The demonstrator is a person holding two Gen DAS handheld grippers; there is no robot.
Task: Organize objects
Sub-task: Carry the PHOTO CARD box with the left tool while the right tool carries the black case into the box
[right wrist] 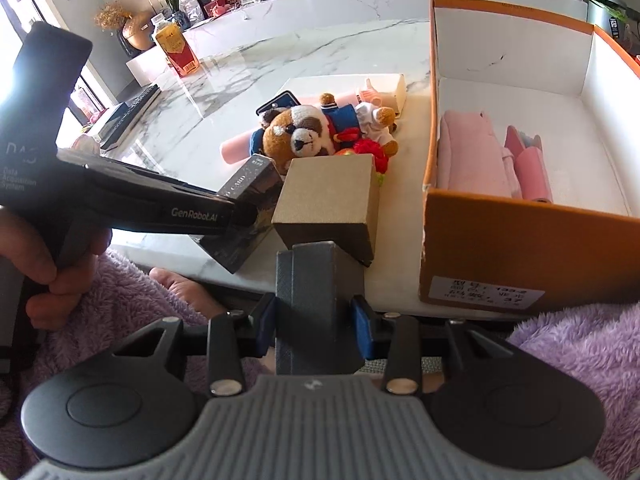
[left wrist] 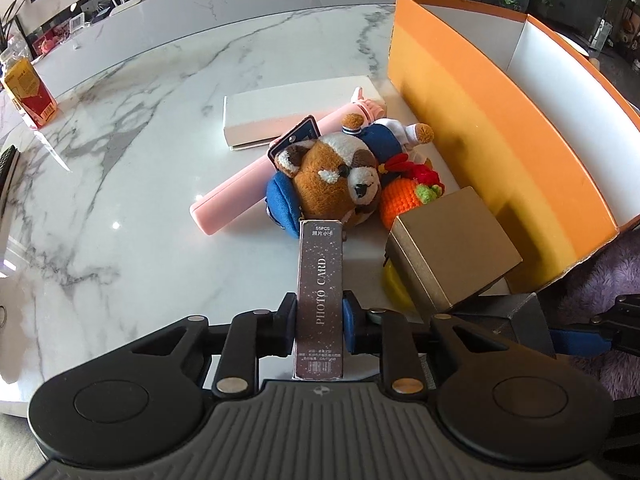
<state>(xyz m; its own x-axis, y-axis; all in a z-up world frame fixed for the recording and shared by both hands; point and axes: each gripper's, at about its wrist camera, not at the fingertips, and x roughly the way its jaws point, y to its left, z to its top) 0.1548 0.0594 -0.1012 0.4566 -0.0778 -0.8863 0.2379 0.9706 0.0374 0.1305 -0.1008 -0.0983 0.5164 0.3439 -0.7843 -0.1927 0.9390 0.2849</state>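
Left gripper clamps the card box, held above the table. Right gripper clamps a grey box at the table edge. Orange box holds pink cloth and pink packet. Plush and gold box lie just beside it.

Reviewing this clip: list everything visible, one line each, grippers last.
Photo card box: 1, dark, in left gripper.
Gold and grey box: 1, in right gripper.
Plush dog: 1, brown and white, table centre.
Crochet orange: 1, beside dog.
Pink tube: 1, behind dog.
White flat box: 1, behind tube.
Orange box: 1, right, pink items inside.
Left gripper: shut.
Right gripper: shut.
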